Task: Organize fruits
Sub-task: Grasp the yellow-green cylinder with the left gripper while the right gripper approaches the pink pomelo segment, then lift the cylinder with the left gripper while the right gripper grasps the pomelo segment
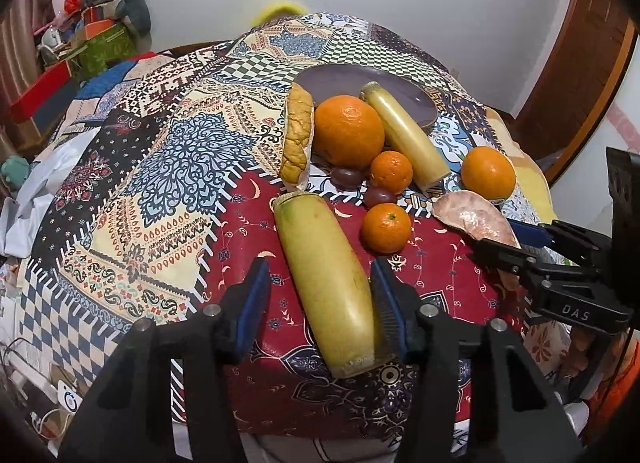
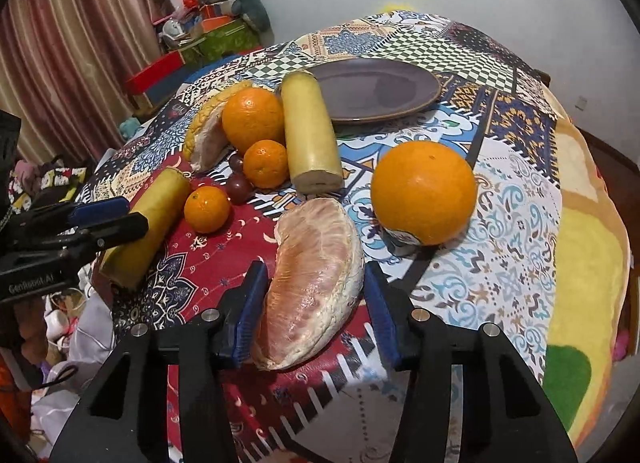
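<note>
Left wrist view: left gripper (image 1: pixel 320 295) spread wide, fingers apart, straddling the near yellow stalk piece (image 1: pixel 326 283) on the patterned cloth (image 1: pixel 160 167). Long axis running away from the camera, roughly in line with the fingers, leaning slightly left at the far end. Right finger pad (image 1: pixel 386 295) just beside or touching the skin, left pad well clear. Beyond: small orange (image 1: pixel 386 228), large orange (image 1: pixel 348 131), second stalk piece (image 1: pixel 404 135) leaning on the purple plate (image 1: pixel 340 81), still bare.

Right wrist view: right gripper (image 2: pixel 316 311) likewise open, bracketing the peeled pomelo wedge (image 2: pixel 316 283). Wedge lying lengthwise between the fingers, curved, nearer the left pad (image 2: pixel 252 311); contact impossible to confirm. Loose orange (image 2: pixel 424 191) just beyond to the right. Plate (image 2: pixel 372 93) far ahead. Probably closing next on each; squeeze across the short axis.
</note>
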Motion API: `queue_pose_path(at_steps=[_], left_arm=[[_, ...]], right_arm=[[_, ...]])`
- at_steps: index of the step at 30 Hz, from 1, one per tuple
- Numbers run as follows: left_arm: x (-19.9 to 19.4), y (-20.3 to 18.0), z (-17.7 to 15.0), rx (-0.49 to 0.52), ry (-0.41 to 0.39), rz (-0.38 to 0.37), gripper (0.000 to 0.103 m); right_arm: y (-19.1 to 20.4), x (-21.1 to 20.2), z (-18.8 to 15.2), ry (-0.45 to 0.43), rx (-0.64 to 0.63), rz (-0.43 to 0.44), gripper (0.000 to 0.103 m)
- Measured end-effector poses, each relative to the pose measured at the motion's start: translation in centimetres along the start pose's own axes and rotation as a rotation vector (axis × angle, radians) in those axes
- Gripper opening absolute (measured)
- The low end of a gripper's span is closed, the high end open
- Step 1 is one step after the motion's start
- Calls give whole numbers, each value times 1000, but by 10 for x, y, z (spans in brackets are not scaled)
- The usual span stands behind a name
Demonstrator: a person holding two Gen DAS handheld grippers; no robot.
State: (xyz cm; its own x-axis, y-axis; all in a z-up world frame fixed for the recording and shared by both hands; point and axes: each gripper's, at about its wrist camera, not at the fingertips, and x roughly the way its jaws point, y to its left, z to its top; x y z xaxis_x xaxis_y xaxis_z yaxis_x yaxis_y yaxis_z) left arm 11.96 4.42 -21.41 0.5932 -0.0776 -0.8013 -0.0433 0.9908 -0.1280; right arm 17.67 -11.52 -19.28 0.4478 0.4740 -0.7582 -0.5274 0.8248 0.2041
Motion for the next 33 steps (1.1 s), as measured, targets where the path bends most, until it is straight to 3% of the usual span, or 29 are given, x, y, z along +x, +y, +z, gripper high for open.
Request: queue_pose_path(at_steps=[3,5,14,18,33], left_arm=[[11,-2,2,-18,31,-22,52],[20,-4,4,-32,56,-33,45],[38,-2,15,-32,74,1,43],[44,-2,20,-39,67,12,43],[15,-5,21,-45,3,-6,38]], right_arm=[[1,1,0,9,2,6,47],[2,2,2,16,3,13,48],[6,13,7,33,-27,14,53],[9,17,7,13,-49,-21,45],[7,-4,9,-25,-21,8,43]])
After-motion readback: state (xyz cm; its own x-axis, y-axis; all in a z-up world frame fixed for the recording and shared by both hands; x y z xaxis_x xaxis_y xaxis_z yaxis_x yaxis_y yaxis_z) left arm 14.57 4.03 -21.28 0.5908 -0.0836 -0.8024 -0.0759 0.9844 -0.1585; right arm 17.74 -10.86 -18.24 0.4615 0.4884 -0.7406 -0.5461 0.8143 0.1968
